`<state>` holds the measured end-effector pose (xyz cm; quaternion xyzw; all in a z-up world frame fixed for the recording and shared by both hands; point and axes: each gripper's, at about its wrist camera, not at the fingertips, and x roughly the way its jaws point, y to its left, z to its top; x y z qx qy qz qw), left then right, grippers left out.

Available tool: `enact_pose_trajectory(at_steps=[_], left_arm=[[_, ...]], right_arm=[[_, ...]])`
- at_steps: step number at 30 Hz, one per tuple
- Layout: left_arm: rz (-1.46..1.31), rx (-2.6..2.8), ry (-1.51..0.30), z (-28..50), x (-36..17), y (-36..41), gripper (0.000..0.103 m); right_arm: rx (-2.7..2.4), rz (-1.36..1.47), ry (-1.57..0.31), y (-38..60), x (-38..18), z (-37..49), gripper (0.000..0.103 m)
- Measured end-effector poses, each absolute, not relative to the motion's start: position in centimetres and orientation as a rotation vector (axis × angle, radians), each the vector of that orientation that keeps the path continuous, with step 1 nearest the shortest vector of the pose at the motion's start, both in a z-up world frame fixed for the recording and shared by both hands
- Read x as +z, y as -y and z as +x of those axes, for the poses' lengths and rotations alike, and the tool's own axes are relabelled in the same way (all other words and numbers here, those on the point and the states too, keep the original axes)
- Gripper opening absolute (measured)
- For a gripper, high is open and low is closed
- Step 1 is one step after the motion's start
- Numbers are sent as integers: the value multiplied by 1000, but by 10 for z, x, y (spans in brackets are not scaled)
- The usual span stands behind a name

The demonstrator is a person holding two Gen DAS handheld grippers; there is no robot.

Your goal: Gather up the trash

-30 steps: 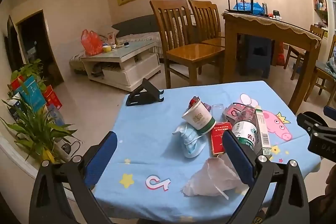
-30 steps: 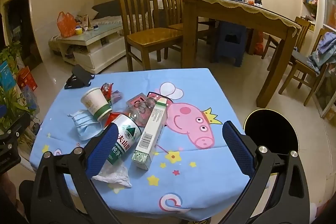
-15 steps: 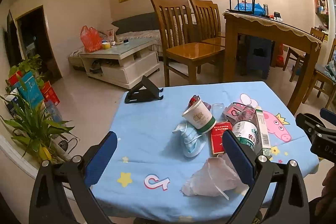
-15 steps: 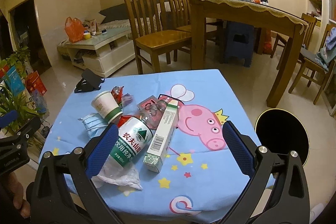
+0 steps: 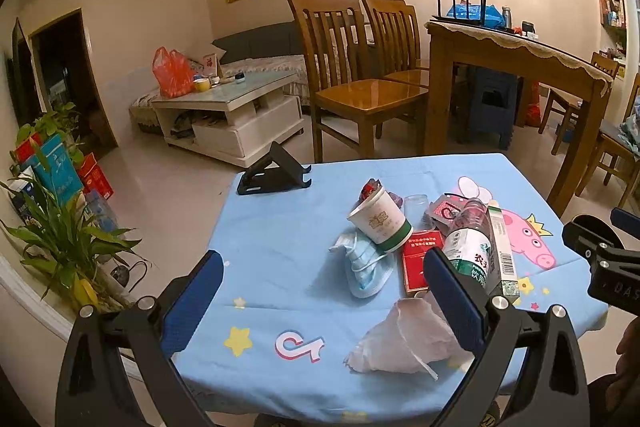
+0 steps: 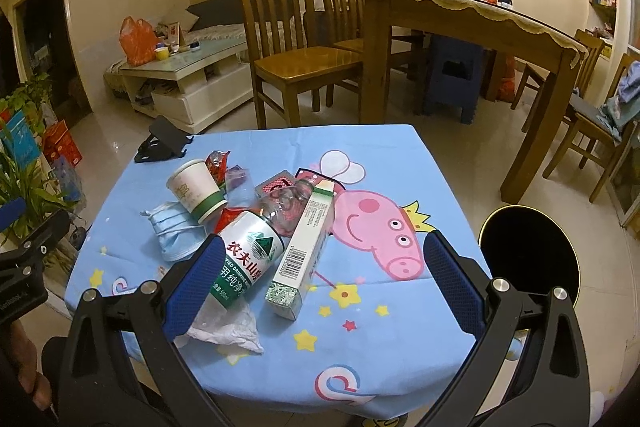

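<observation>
Trash lies in a heap on a small table under a blue cartoon cloth (image 6: 400, 155). A tipped paper cup (image 6: 198, 193) rests beside a blue face mask (image 6: 176, 231). A clear water bottle with a green label (image 6: 252, 255) and a long white-green carton (image 6: 306, 251) lie side by side. A crumpled tissue (image 5: 404, 339) sits at the near edge, with a red packet (image 5: 420, 261) behind it. My left gripper (image 5: 320, 301) is open above the near left part of the cloth. My right gripper (image 6: 320, 285) is open, hovering over the carton, holding nothing.
A black phone stand (image 5: 276, 173) sits at the far left corner of the cloth. A black round bin (image 6: 530, 255) stands on the floor to the right of the table. Wooden chairs (image 5: 352, 83), a dining table (image 5: 516, 59) and a coffee table (image 5: 232, 107) stand beyond. Plants (image 5: 60, 239) are at left.
Both grippers have drifted slightly, the right one moving closer to the bottle and carton. Both stay open; the trash has not moved.
</observation>
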<state>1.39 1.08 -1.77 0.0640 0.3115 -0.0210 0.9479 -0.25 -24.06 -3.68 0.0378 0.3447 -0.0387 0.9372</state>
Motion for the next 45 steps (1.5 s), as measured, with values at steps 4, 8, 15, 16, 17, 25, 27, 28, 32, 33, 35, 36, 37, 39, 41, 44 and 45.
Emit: enact_pose_trajectory(at_steps=[4,8,15,16,17,25,27,28,32,33,35,36,37,39,41,44,45], left_arm=[[129,-45,-637,14,-19,-12,97],[127,-47,-639,15,-19,-12,97],[120,-46,-649,17,-22,-13,97],[119,-47,-650,17,-22,-14,97],[118,-48,-652,17,-23,-14,97],[113,-45,-662,18,-24,-14,97],[112,-45,-662,18,-24,-15,97],[113,-45,-662,17,-24,-15,97],[113,-47,-664,19,-24,-15,97],[113,-47,-665,19,-25,-16,97],[112,-48,-667,19,-25,-18,97],[111,-47,-667,19,-26,-19,97],[110,-46,-668,20,-26,-20,97],[108,-46,-670,20,-27,-21,97],[110,-46,-668,19,-28,-16,97],[112,-46,-667,18,-29,-16,97],[112,-46,-667,18,-30,-17,97]], right_arm=[[-80,78,-706,242,-36,-3,98],[-81,78,-707,242,-36,-4,98],[-79,79,-708,244,-36,-4,98],[-79,80,-708,243,-36,-4,98],[-79,78,-709,244,-36,-3,98],[-79,76,-712,243,-38,-3,98],[-81,76,-715,242,-40,-3,98],[-81,76,-716,242,-40,-3,98],[-81,76,-715,242,-40,-2,98],[-80,75,-716,242,-41,-3,98],[-80,75,-717,241,-41,-3,98],[-81,74,-718,241,-42,-3,98],[-80,74,-719,241,-42,-3,98],[-80,74,-718,241,-42,-3,98],[-80,73,-718,241,-42,-3,98],[-78,73,-720,241,-42,-2,98],[-77,71,-721,240,-42,-3,98]])
